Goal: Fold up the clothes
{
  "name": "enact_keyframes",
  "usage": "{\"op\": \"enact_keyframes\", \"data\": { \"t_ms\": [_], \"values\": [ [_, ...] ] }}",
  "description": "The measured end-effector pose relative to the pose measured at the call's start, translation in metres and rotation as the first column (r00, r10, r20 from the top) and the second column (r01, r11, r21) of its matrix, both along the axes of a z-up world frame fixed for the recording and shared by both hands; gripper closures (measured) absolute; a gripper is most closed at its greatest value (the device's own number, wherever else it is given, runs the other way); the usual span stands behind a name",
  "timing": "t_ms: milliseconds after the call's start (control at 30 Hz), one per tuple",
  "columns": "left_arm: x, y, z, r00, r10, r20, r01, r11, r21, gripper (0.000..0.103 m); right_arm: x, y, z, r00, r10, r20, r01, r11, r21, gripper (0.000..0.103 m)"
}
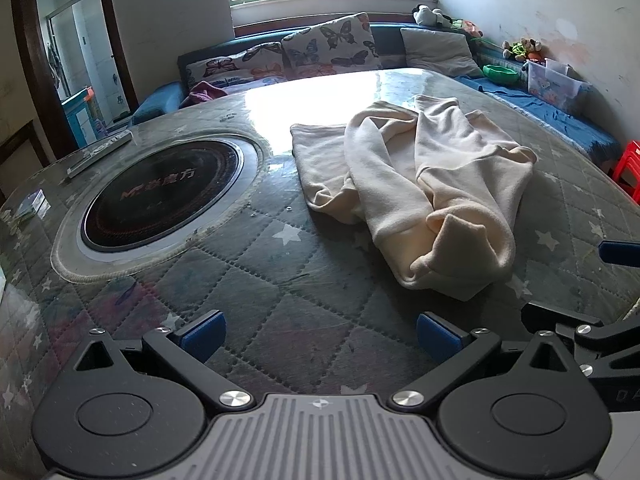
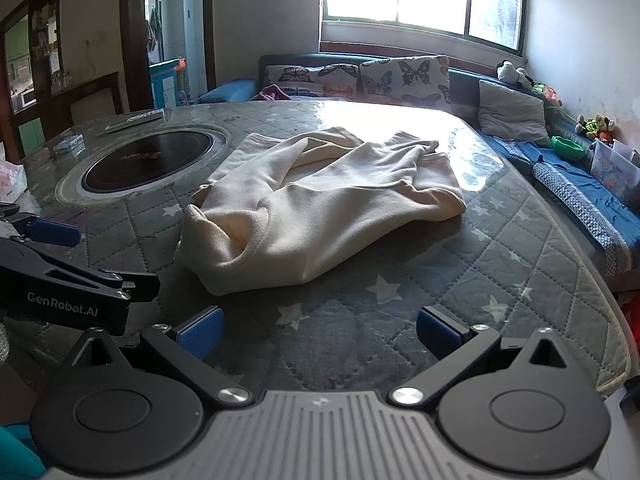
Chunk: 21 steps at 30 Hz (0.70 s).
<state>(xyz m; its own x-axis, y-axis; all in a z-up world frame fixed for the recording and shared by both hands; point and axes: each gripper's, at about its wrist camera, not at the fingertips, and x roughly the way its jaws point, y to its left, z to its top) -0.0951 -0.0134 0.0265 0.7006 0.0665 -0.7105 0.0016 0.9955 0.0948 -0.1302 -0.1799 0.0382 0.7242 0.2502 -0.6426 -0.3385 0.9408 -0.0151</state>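
One cream garment (image 1: 416,184) lies crumpled on the quilted tabletop (image 1: 256,304), its long axis running from 5 toward 11 o'clock in the left wrist view. Both the left hand-held gripper (image 1: 320,336) and the right hand-held gripper (image 2: 320,330) are spread wide and hold nothing, near the garment's closest end.

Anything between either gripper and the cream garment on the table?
Nothing visible. Left gripper and right gripper both have jaws open, with only bare quilted table cover between them and the crumpled cream garment. The inset hotplate sits off to the garment's left, out of both paths.
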Motion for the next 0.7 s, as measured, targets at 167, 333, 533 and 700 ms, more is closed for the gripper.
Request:
{"op": "enact_keyframes", "data": {
  "t_ms": [167, 333, 533, 700],
  "values": [
    [0.0007, -0.0002, -0.0001, 1.0, 0.0, -0.002, 0.0, 1.0, 0.0, 0.0, 0.0006, 0.0005, -0.0003, 1.0, 0.004, -0.003, -0.004, 1.0, -0.003, 0.0],
    [0.0014, -0.0007, 0.0, 1.0, -0.003, -0.005, 0.003, 1.0, -0.001, 0.0, 0.0013, 0.0008, -0.0006, 1.0, 0.005, -0.004, -0.005, 1.0, -0.006, 0.0],
    [0.0027, -0.0012, -0.0003, 1.0, -0.005, -0.011, 0.005, 1.0, 0.002, 0.0, 0.0029, 0.0006, -0.0006, 1.0, 0.005, -0.008, -0.005, 1.0, -0.006, 0.0],
    [0.004, -0.0017, -0.0005, 1.0, -0.007, -0.013, 0.007, 1.0, 0.003, 0.0, 0.0042, 0.0013, -0.0006, 1.0, 0.009, -0.01, -0.009, 1.0, -0.008, 0.0]
  ]
}}
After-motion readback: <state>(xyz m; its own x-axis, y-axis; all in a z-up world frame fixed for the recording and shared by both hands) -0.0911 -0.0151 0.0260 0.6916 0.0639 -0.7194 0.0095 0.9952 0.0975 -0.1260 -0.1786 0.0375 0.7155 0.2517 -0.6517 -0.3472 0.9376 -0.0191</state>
